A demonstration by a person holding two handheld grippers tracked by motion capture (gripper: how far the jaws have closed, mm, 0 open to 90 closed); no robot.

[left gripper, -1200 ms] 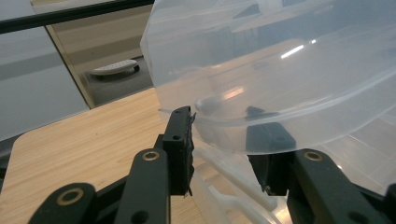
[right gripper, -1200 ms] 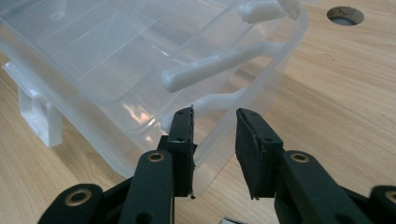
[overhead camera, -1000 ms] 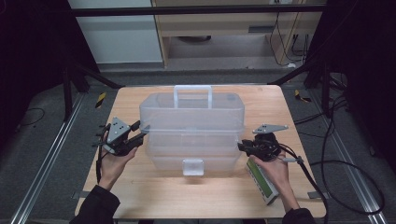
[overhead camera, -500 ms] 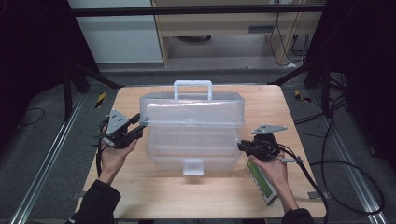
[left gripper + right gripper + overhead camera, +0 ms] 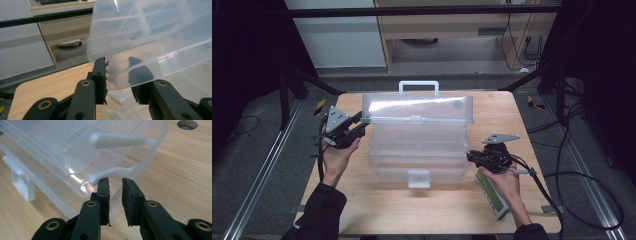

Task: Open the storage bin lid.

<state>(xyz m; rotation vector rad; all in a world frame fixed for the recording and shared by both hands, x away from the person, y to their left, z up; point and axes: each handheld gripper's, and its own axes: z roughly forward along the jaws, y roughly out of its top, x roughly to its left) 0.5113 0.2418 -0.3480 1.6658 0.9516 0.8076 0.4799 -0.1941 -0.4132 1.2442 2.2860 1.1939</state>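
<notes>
Wooden bench (image 5: 377, 210) carries a clear plastic hinged box (image 5: 417, 150); left gripper (image 5: 357, 131) jaws, just closing, pinch its raised lid (image 5: 417, 107); right gripper (image 5: 472, 157) jaws pinch the box's right rim.

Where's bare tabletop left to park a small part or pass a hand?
Widest free patch: front strip of the wooden table, between the clear plastic organizer box and the near edge. Another bare patch at the far right corner, behind the right gripper. Crowded: front right, where a green-faced device lies, and the left edge around the left gripper.
</notes>
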